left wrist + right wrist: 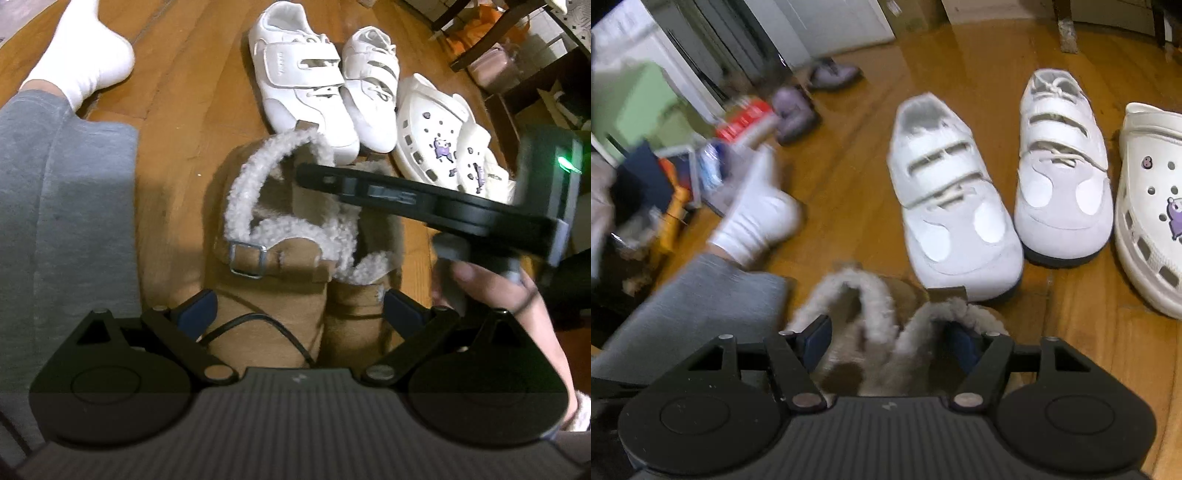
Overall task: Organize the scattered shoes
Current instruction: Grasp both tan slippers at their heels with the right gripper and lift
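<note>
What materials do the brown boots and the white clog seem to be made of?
The brown boots look like matte suede, soft and napped, with curly fleece lining at the collar, real or synthetic I cannot tell. The white clog looks like smooth moulded foam or rubber: one piece, with punched holes and charms.

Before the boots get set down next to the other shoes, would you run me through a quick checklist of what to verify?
1. Left gripper spans both tan boots, fingers at their outer sides: ok.
2. Right gripper closes on the fleece cuffs: ok, though blurred.
3. Cable draped over a boot: not ok.
4. White sneakers paired side by side: ok.
5. White clogs paired: ok.
6. Free floor left of the sneakers: ok, but the socked foot is near.
</note>
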Demonstrator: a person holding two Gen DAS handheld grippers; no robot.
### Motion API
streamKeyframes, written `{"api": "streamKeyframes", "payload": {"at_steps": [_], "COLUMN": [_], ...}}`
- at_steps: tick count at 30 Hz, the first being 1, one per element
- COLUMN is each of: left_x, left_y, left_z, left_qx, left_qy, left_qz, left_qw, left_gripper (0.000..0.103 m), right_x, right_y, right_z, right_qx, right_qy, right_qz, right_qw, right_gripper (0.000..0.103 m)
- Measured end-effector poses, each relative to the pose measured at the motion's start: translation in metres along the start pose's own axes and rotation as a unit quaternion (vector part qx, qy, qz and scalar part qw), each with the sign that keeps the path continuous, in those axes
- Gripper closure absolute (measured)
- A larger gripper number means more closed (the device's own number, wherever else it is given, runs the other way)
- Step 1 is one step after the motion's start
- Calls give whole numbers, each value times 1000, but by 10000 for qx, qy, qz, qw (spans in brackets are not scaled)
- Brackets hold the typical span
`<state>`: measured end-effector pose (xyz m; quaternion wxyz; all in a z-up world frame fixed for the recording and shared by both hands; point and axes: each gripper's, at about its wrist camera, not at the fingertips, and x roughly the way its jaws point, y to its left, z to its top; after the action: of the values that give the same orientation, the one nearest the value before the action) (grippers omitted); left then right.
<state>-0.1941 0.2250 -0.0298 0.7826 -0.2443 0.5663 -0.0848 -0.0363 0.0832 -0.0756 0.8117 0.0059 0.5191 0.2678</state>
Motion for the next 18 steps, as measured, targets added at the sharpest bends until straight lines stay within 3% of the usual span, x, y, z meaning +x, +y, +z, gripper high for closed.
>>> {"api": "streamKeyframes", "payload": {"at_steps": [2, 4, 7, 9, 12, 15, 18], "left_x": [2, 3, 2, -2, -8, -9, -12], "left_y": [0, 0, 1, 1, -5, -16, -35], "left_z": [-1, -2, -3, -3, -3, -4, -7], "left_qx": [41, 37, 5, -12, 76, 230, 516], "left_qy": [39, 45, 18, -25, -133, -211, -384], "left_qz": [50, 139, 151, 131, 72, 66, 28], "left_qw": [10000, 9999, 9999, 9999, 9999, 9995, 9979], "left_gripper": [5, 5, 5, 5, 5, 5, 5], "right_x": [13, 26, 25, 17, -21, -62, -97], "right_y": [13, 27, 31, 30, 18, 17, 4], "right_z": [2, 2, -12, -24, -43, -67, -78], "right_qx": [-459, -950, -1219, -1280, -821, -1064, -826], "right_qy": [180, 325, 70, -216, -1009, -1903, -2251], "right_qz": [-380, -786, -989, -994, -567, -463, -431], "right_qw": [9981, 9918, 9876, 9865, 9899, 9748, 9699], "right_gripper": [44, 68, 89, 90, 90, 90, 90]}}
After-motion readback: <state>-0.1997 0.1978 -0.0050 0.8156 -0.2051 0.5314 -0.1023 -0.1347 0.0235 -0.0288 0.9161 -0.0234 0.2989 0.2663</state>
